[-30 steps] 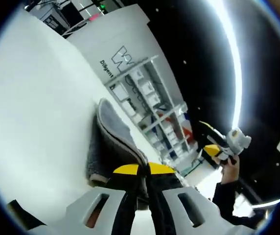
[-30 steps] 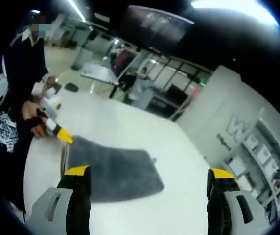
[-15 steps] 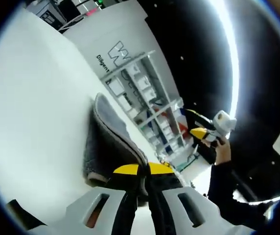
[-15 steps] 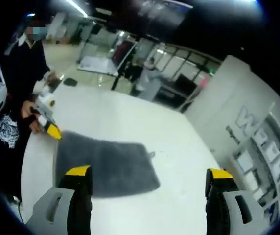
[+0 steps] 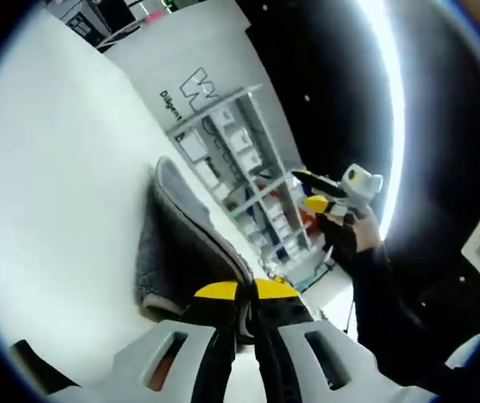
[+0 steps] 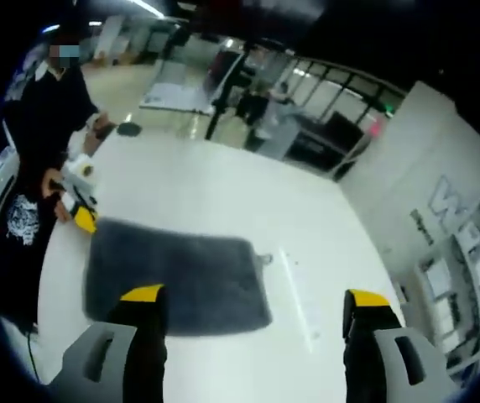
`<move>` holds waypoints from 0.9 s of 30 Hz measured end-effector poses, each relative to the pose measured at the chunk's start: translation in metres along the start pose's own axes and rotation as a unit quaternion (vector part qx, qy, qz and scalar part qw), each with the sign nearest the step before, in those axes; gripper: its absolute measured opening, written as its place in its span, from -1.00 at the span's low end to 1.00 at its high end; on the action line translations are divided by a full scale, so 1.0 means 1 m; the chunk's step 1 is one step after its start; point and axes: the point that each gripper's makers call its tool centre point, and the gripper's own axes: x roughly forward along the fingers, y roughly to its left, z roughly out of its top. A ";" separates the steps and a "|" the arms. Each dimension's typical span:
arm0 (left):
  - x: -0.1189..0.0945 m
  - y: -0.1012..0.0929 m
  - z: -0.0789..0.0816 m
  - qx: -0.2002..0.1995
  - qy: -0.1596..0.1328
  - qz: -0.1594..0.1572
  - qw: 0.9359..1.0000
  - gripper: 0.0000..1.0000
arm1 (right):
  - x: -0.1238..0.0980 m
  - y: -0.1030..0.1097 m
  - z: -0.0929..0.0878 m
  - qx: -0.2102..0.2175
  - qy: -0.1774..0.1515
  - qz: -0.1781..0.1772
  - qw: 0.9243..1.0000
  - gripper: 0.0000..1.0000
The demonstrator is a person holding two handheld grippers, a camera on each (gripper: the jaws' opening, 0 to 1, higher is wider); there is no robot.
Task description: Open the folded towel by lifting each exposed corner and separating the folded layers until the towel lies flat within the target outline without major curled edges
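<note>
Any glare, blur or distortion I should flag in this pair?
Left gripper view: a ceiling light smears into a blown-out arc, and the shelves bend strongly. Right gripper view: evenly lit, the gray towel fairly sharp, and the table edges bow from the fisheye.

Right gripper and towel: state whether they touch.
Apart. The right gripper view shows the right gripper open, raised above the table, the grey towel lying beyond its jaws.
</note>
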 end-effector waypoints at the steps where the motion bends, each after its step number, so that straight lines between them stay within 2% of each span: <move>1: 0.000 0.000 0.000 0.001 0.000 -0.002 1.000 -0.93 | 0.001 -0.002 0.000 0.001 0.002 0.002 1.000 0.71; 4: 0.000 0.000 0.002 -0.004 0.001 -0.007 1.000 -0.93 | 0.005 -0.004 -0.003 -0.004 0.014 0.023 1.000 0.70; 7: 0.000 0.000 0.003 -0.006 0.001 -0.011 1.000 -0.93 | 0.009 -0.002 -0.011 -0.011 0.045 0.056 0.997 0.70; 10: 0.001 0.000 0.003 -0.001 0.004 -0.014 1.000 -0.92 | 0.012 -0.008 -0.010 -0.021 0.059 0.068 0.996 0.68; 15: 0.003 0.001 0.004 0.012 0.005 -0.017 1.000 -0.92 | 0.014 -0.016 0.000 -0.025 0.075 0.084 0.993 0.63; 18: 0.003 0.000 0.005 0.016 0.004 -0.019 1.000 -0.92 | 0.014 -0.026 0.006 -0.028 0.080 0.081 0.993 0.63; 22: 0.004 0.000 0.009 0.022 -0.003 -0.026 0.999 -0.92 | 0.013 -0.038 0.021 -0.033 0.073 0.077 0.994 0.60; 27: 0.004 -0.001 0.008 0.028 0.001 -0.031 0.999 -0.92 | 0.016 -0.040 0.034 -0.036 0.065 0.084 0.994 0.53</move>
